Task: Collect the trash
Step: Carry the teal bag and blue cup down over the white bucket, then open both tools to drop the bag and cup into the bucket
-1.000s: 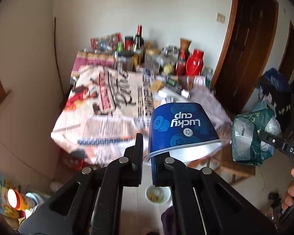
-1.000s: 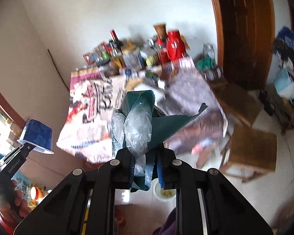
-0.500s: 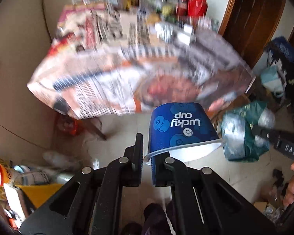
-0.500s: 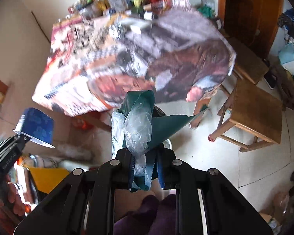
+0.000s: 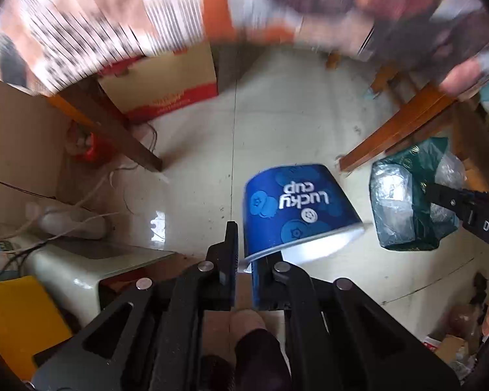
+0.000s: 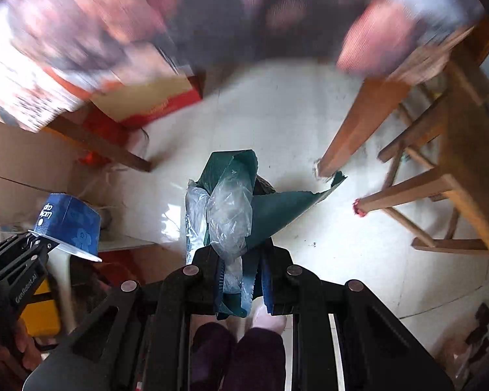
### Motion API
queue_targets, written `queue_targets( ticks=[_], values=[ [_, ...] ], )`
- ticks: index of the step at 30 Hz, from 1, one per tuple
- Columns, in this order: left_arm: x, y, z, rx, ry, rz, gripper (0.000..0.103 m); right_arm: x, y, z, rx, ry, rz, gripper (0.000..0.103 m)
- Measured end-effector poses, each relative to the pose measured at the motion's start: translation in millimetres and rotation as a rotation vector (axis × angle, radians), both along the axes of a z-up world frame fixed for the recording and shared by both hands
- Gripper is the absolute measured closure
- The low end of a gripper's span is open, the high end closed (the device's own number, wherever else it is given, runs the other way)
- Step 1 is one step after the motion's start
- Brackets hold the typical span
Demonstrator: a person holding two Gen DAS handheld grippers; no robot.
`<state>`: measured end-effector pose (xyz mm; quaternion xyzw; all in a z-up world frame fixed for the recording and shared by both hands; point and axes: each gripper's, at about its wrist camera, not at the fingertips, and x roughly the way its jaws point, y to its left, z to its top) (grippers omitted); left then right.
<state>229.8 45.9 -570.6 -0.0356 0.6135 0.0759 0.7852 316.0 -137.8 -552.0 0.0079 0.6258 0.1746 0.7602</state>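
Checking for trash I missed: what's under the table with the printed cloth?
Under the table stands a cardboard box with red print, and something red lies by the near leg. Anything farther back is hidden by the hanging tablecloth and motion blur.

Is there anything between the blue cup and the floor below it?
Nothing visible. The left claw grips the blue cup by its rim over bare floor tile. No bin is in view.

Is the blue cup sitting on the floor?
No, the blue paper cup printed "Lucky cup" is pinched by its rim in the left gripper, held upside down above the pale tiled floor.
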Motion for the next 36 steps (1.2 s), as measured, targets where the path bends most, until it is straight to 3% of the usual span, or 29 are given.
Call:
queue_targets(
  ticks=[8, 15, 18, 25, 32, 34, 36],
  values=[
    [-8, 16, -113, -0.048, -0.003, 0.059, 0.097, 22, 47, -135, -0.048, 0.033, 0.143, 0.086],
    [2, 16, -174, -0.104, -0.029, 0.091, 0.099, 30, 69, -200, -0.018, 0.044, 0.166, 0.083],
    [8, 14, -192, -0.100, -0.021, 0.078, 0.099, 33, 73, -218, -0.024, 0.094, 0.160, 0.067],
    [9, 13, -213, -0.116, 0.002, 0.095, 0.099, 34, 68, -233, 0.016, 0.169, 0.146, 0.067],
    [22, -2, -223, -0.181, 0.030, 0.061, 0.099, 30, 51, -219, -0.003, 0.142, 0.132, 0.067],
    [25, -6, -221, -0.191, 0.035, 0.051, 0.095, 29, 44, -212, 0.010, 0.139, 0.111, 0.067],
    [26, -8, -217, -0.214, 0.033, 0.050, 0.085, 29, 39, -206, 0.017, 0.130, 0.098, 0.067]
  ],
)
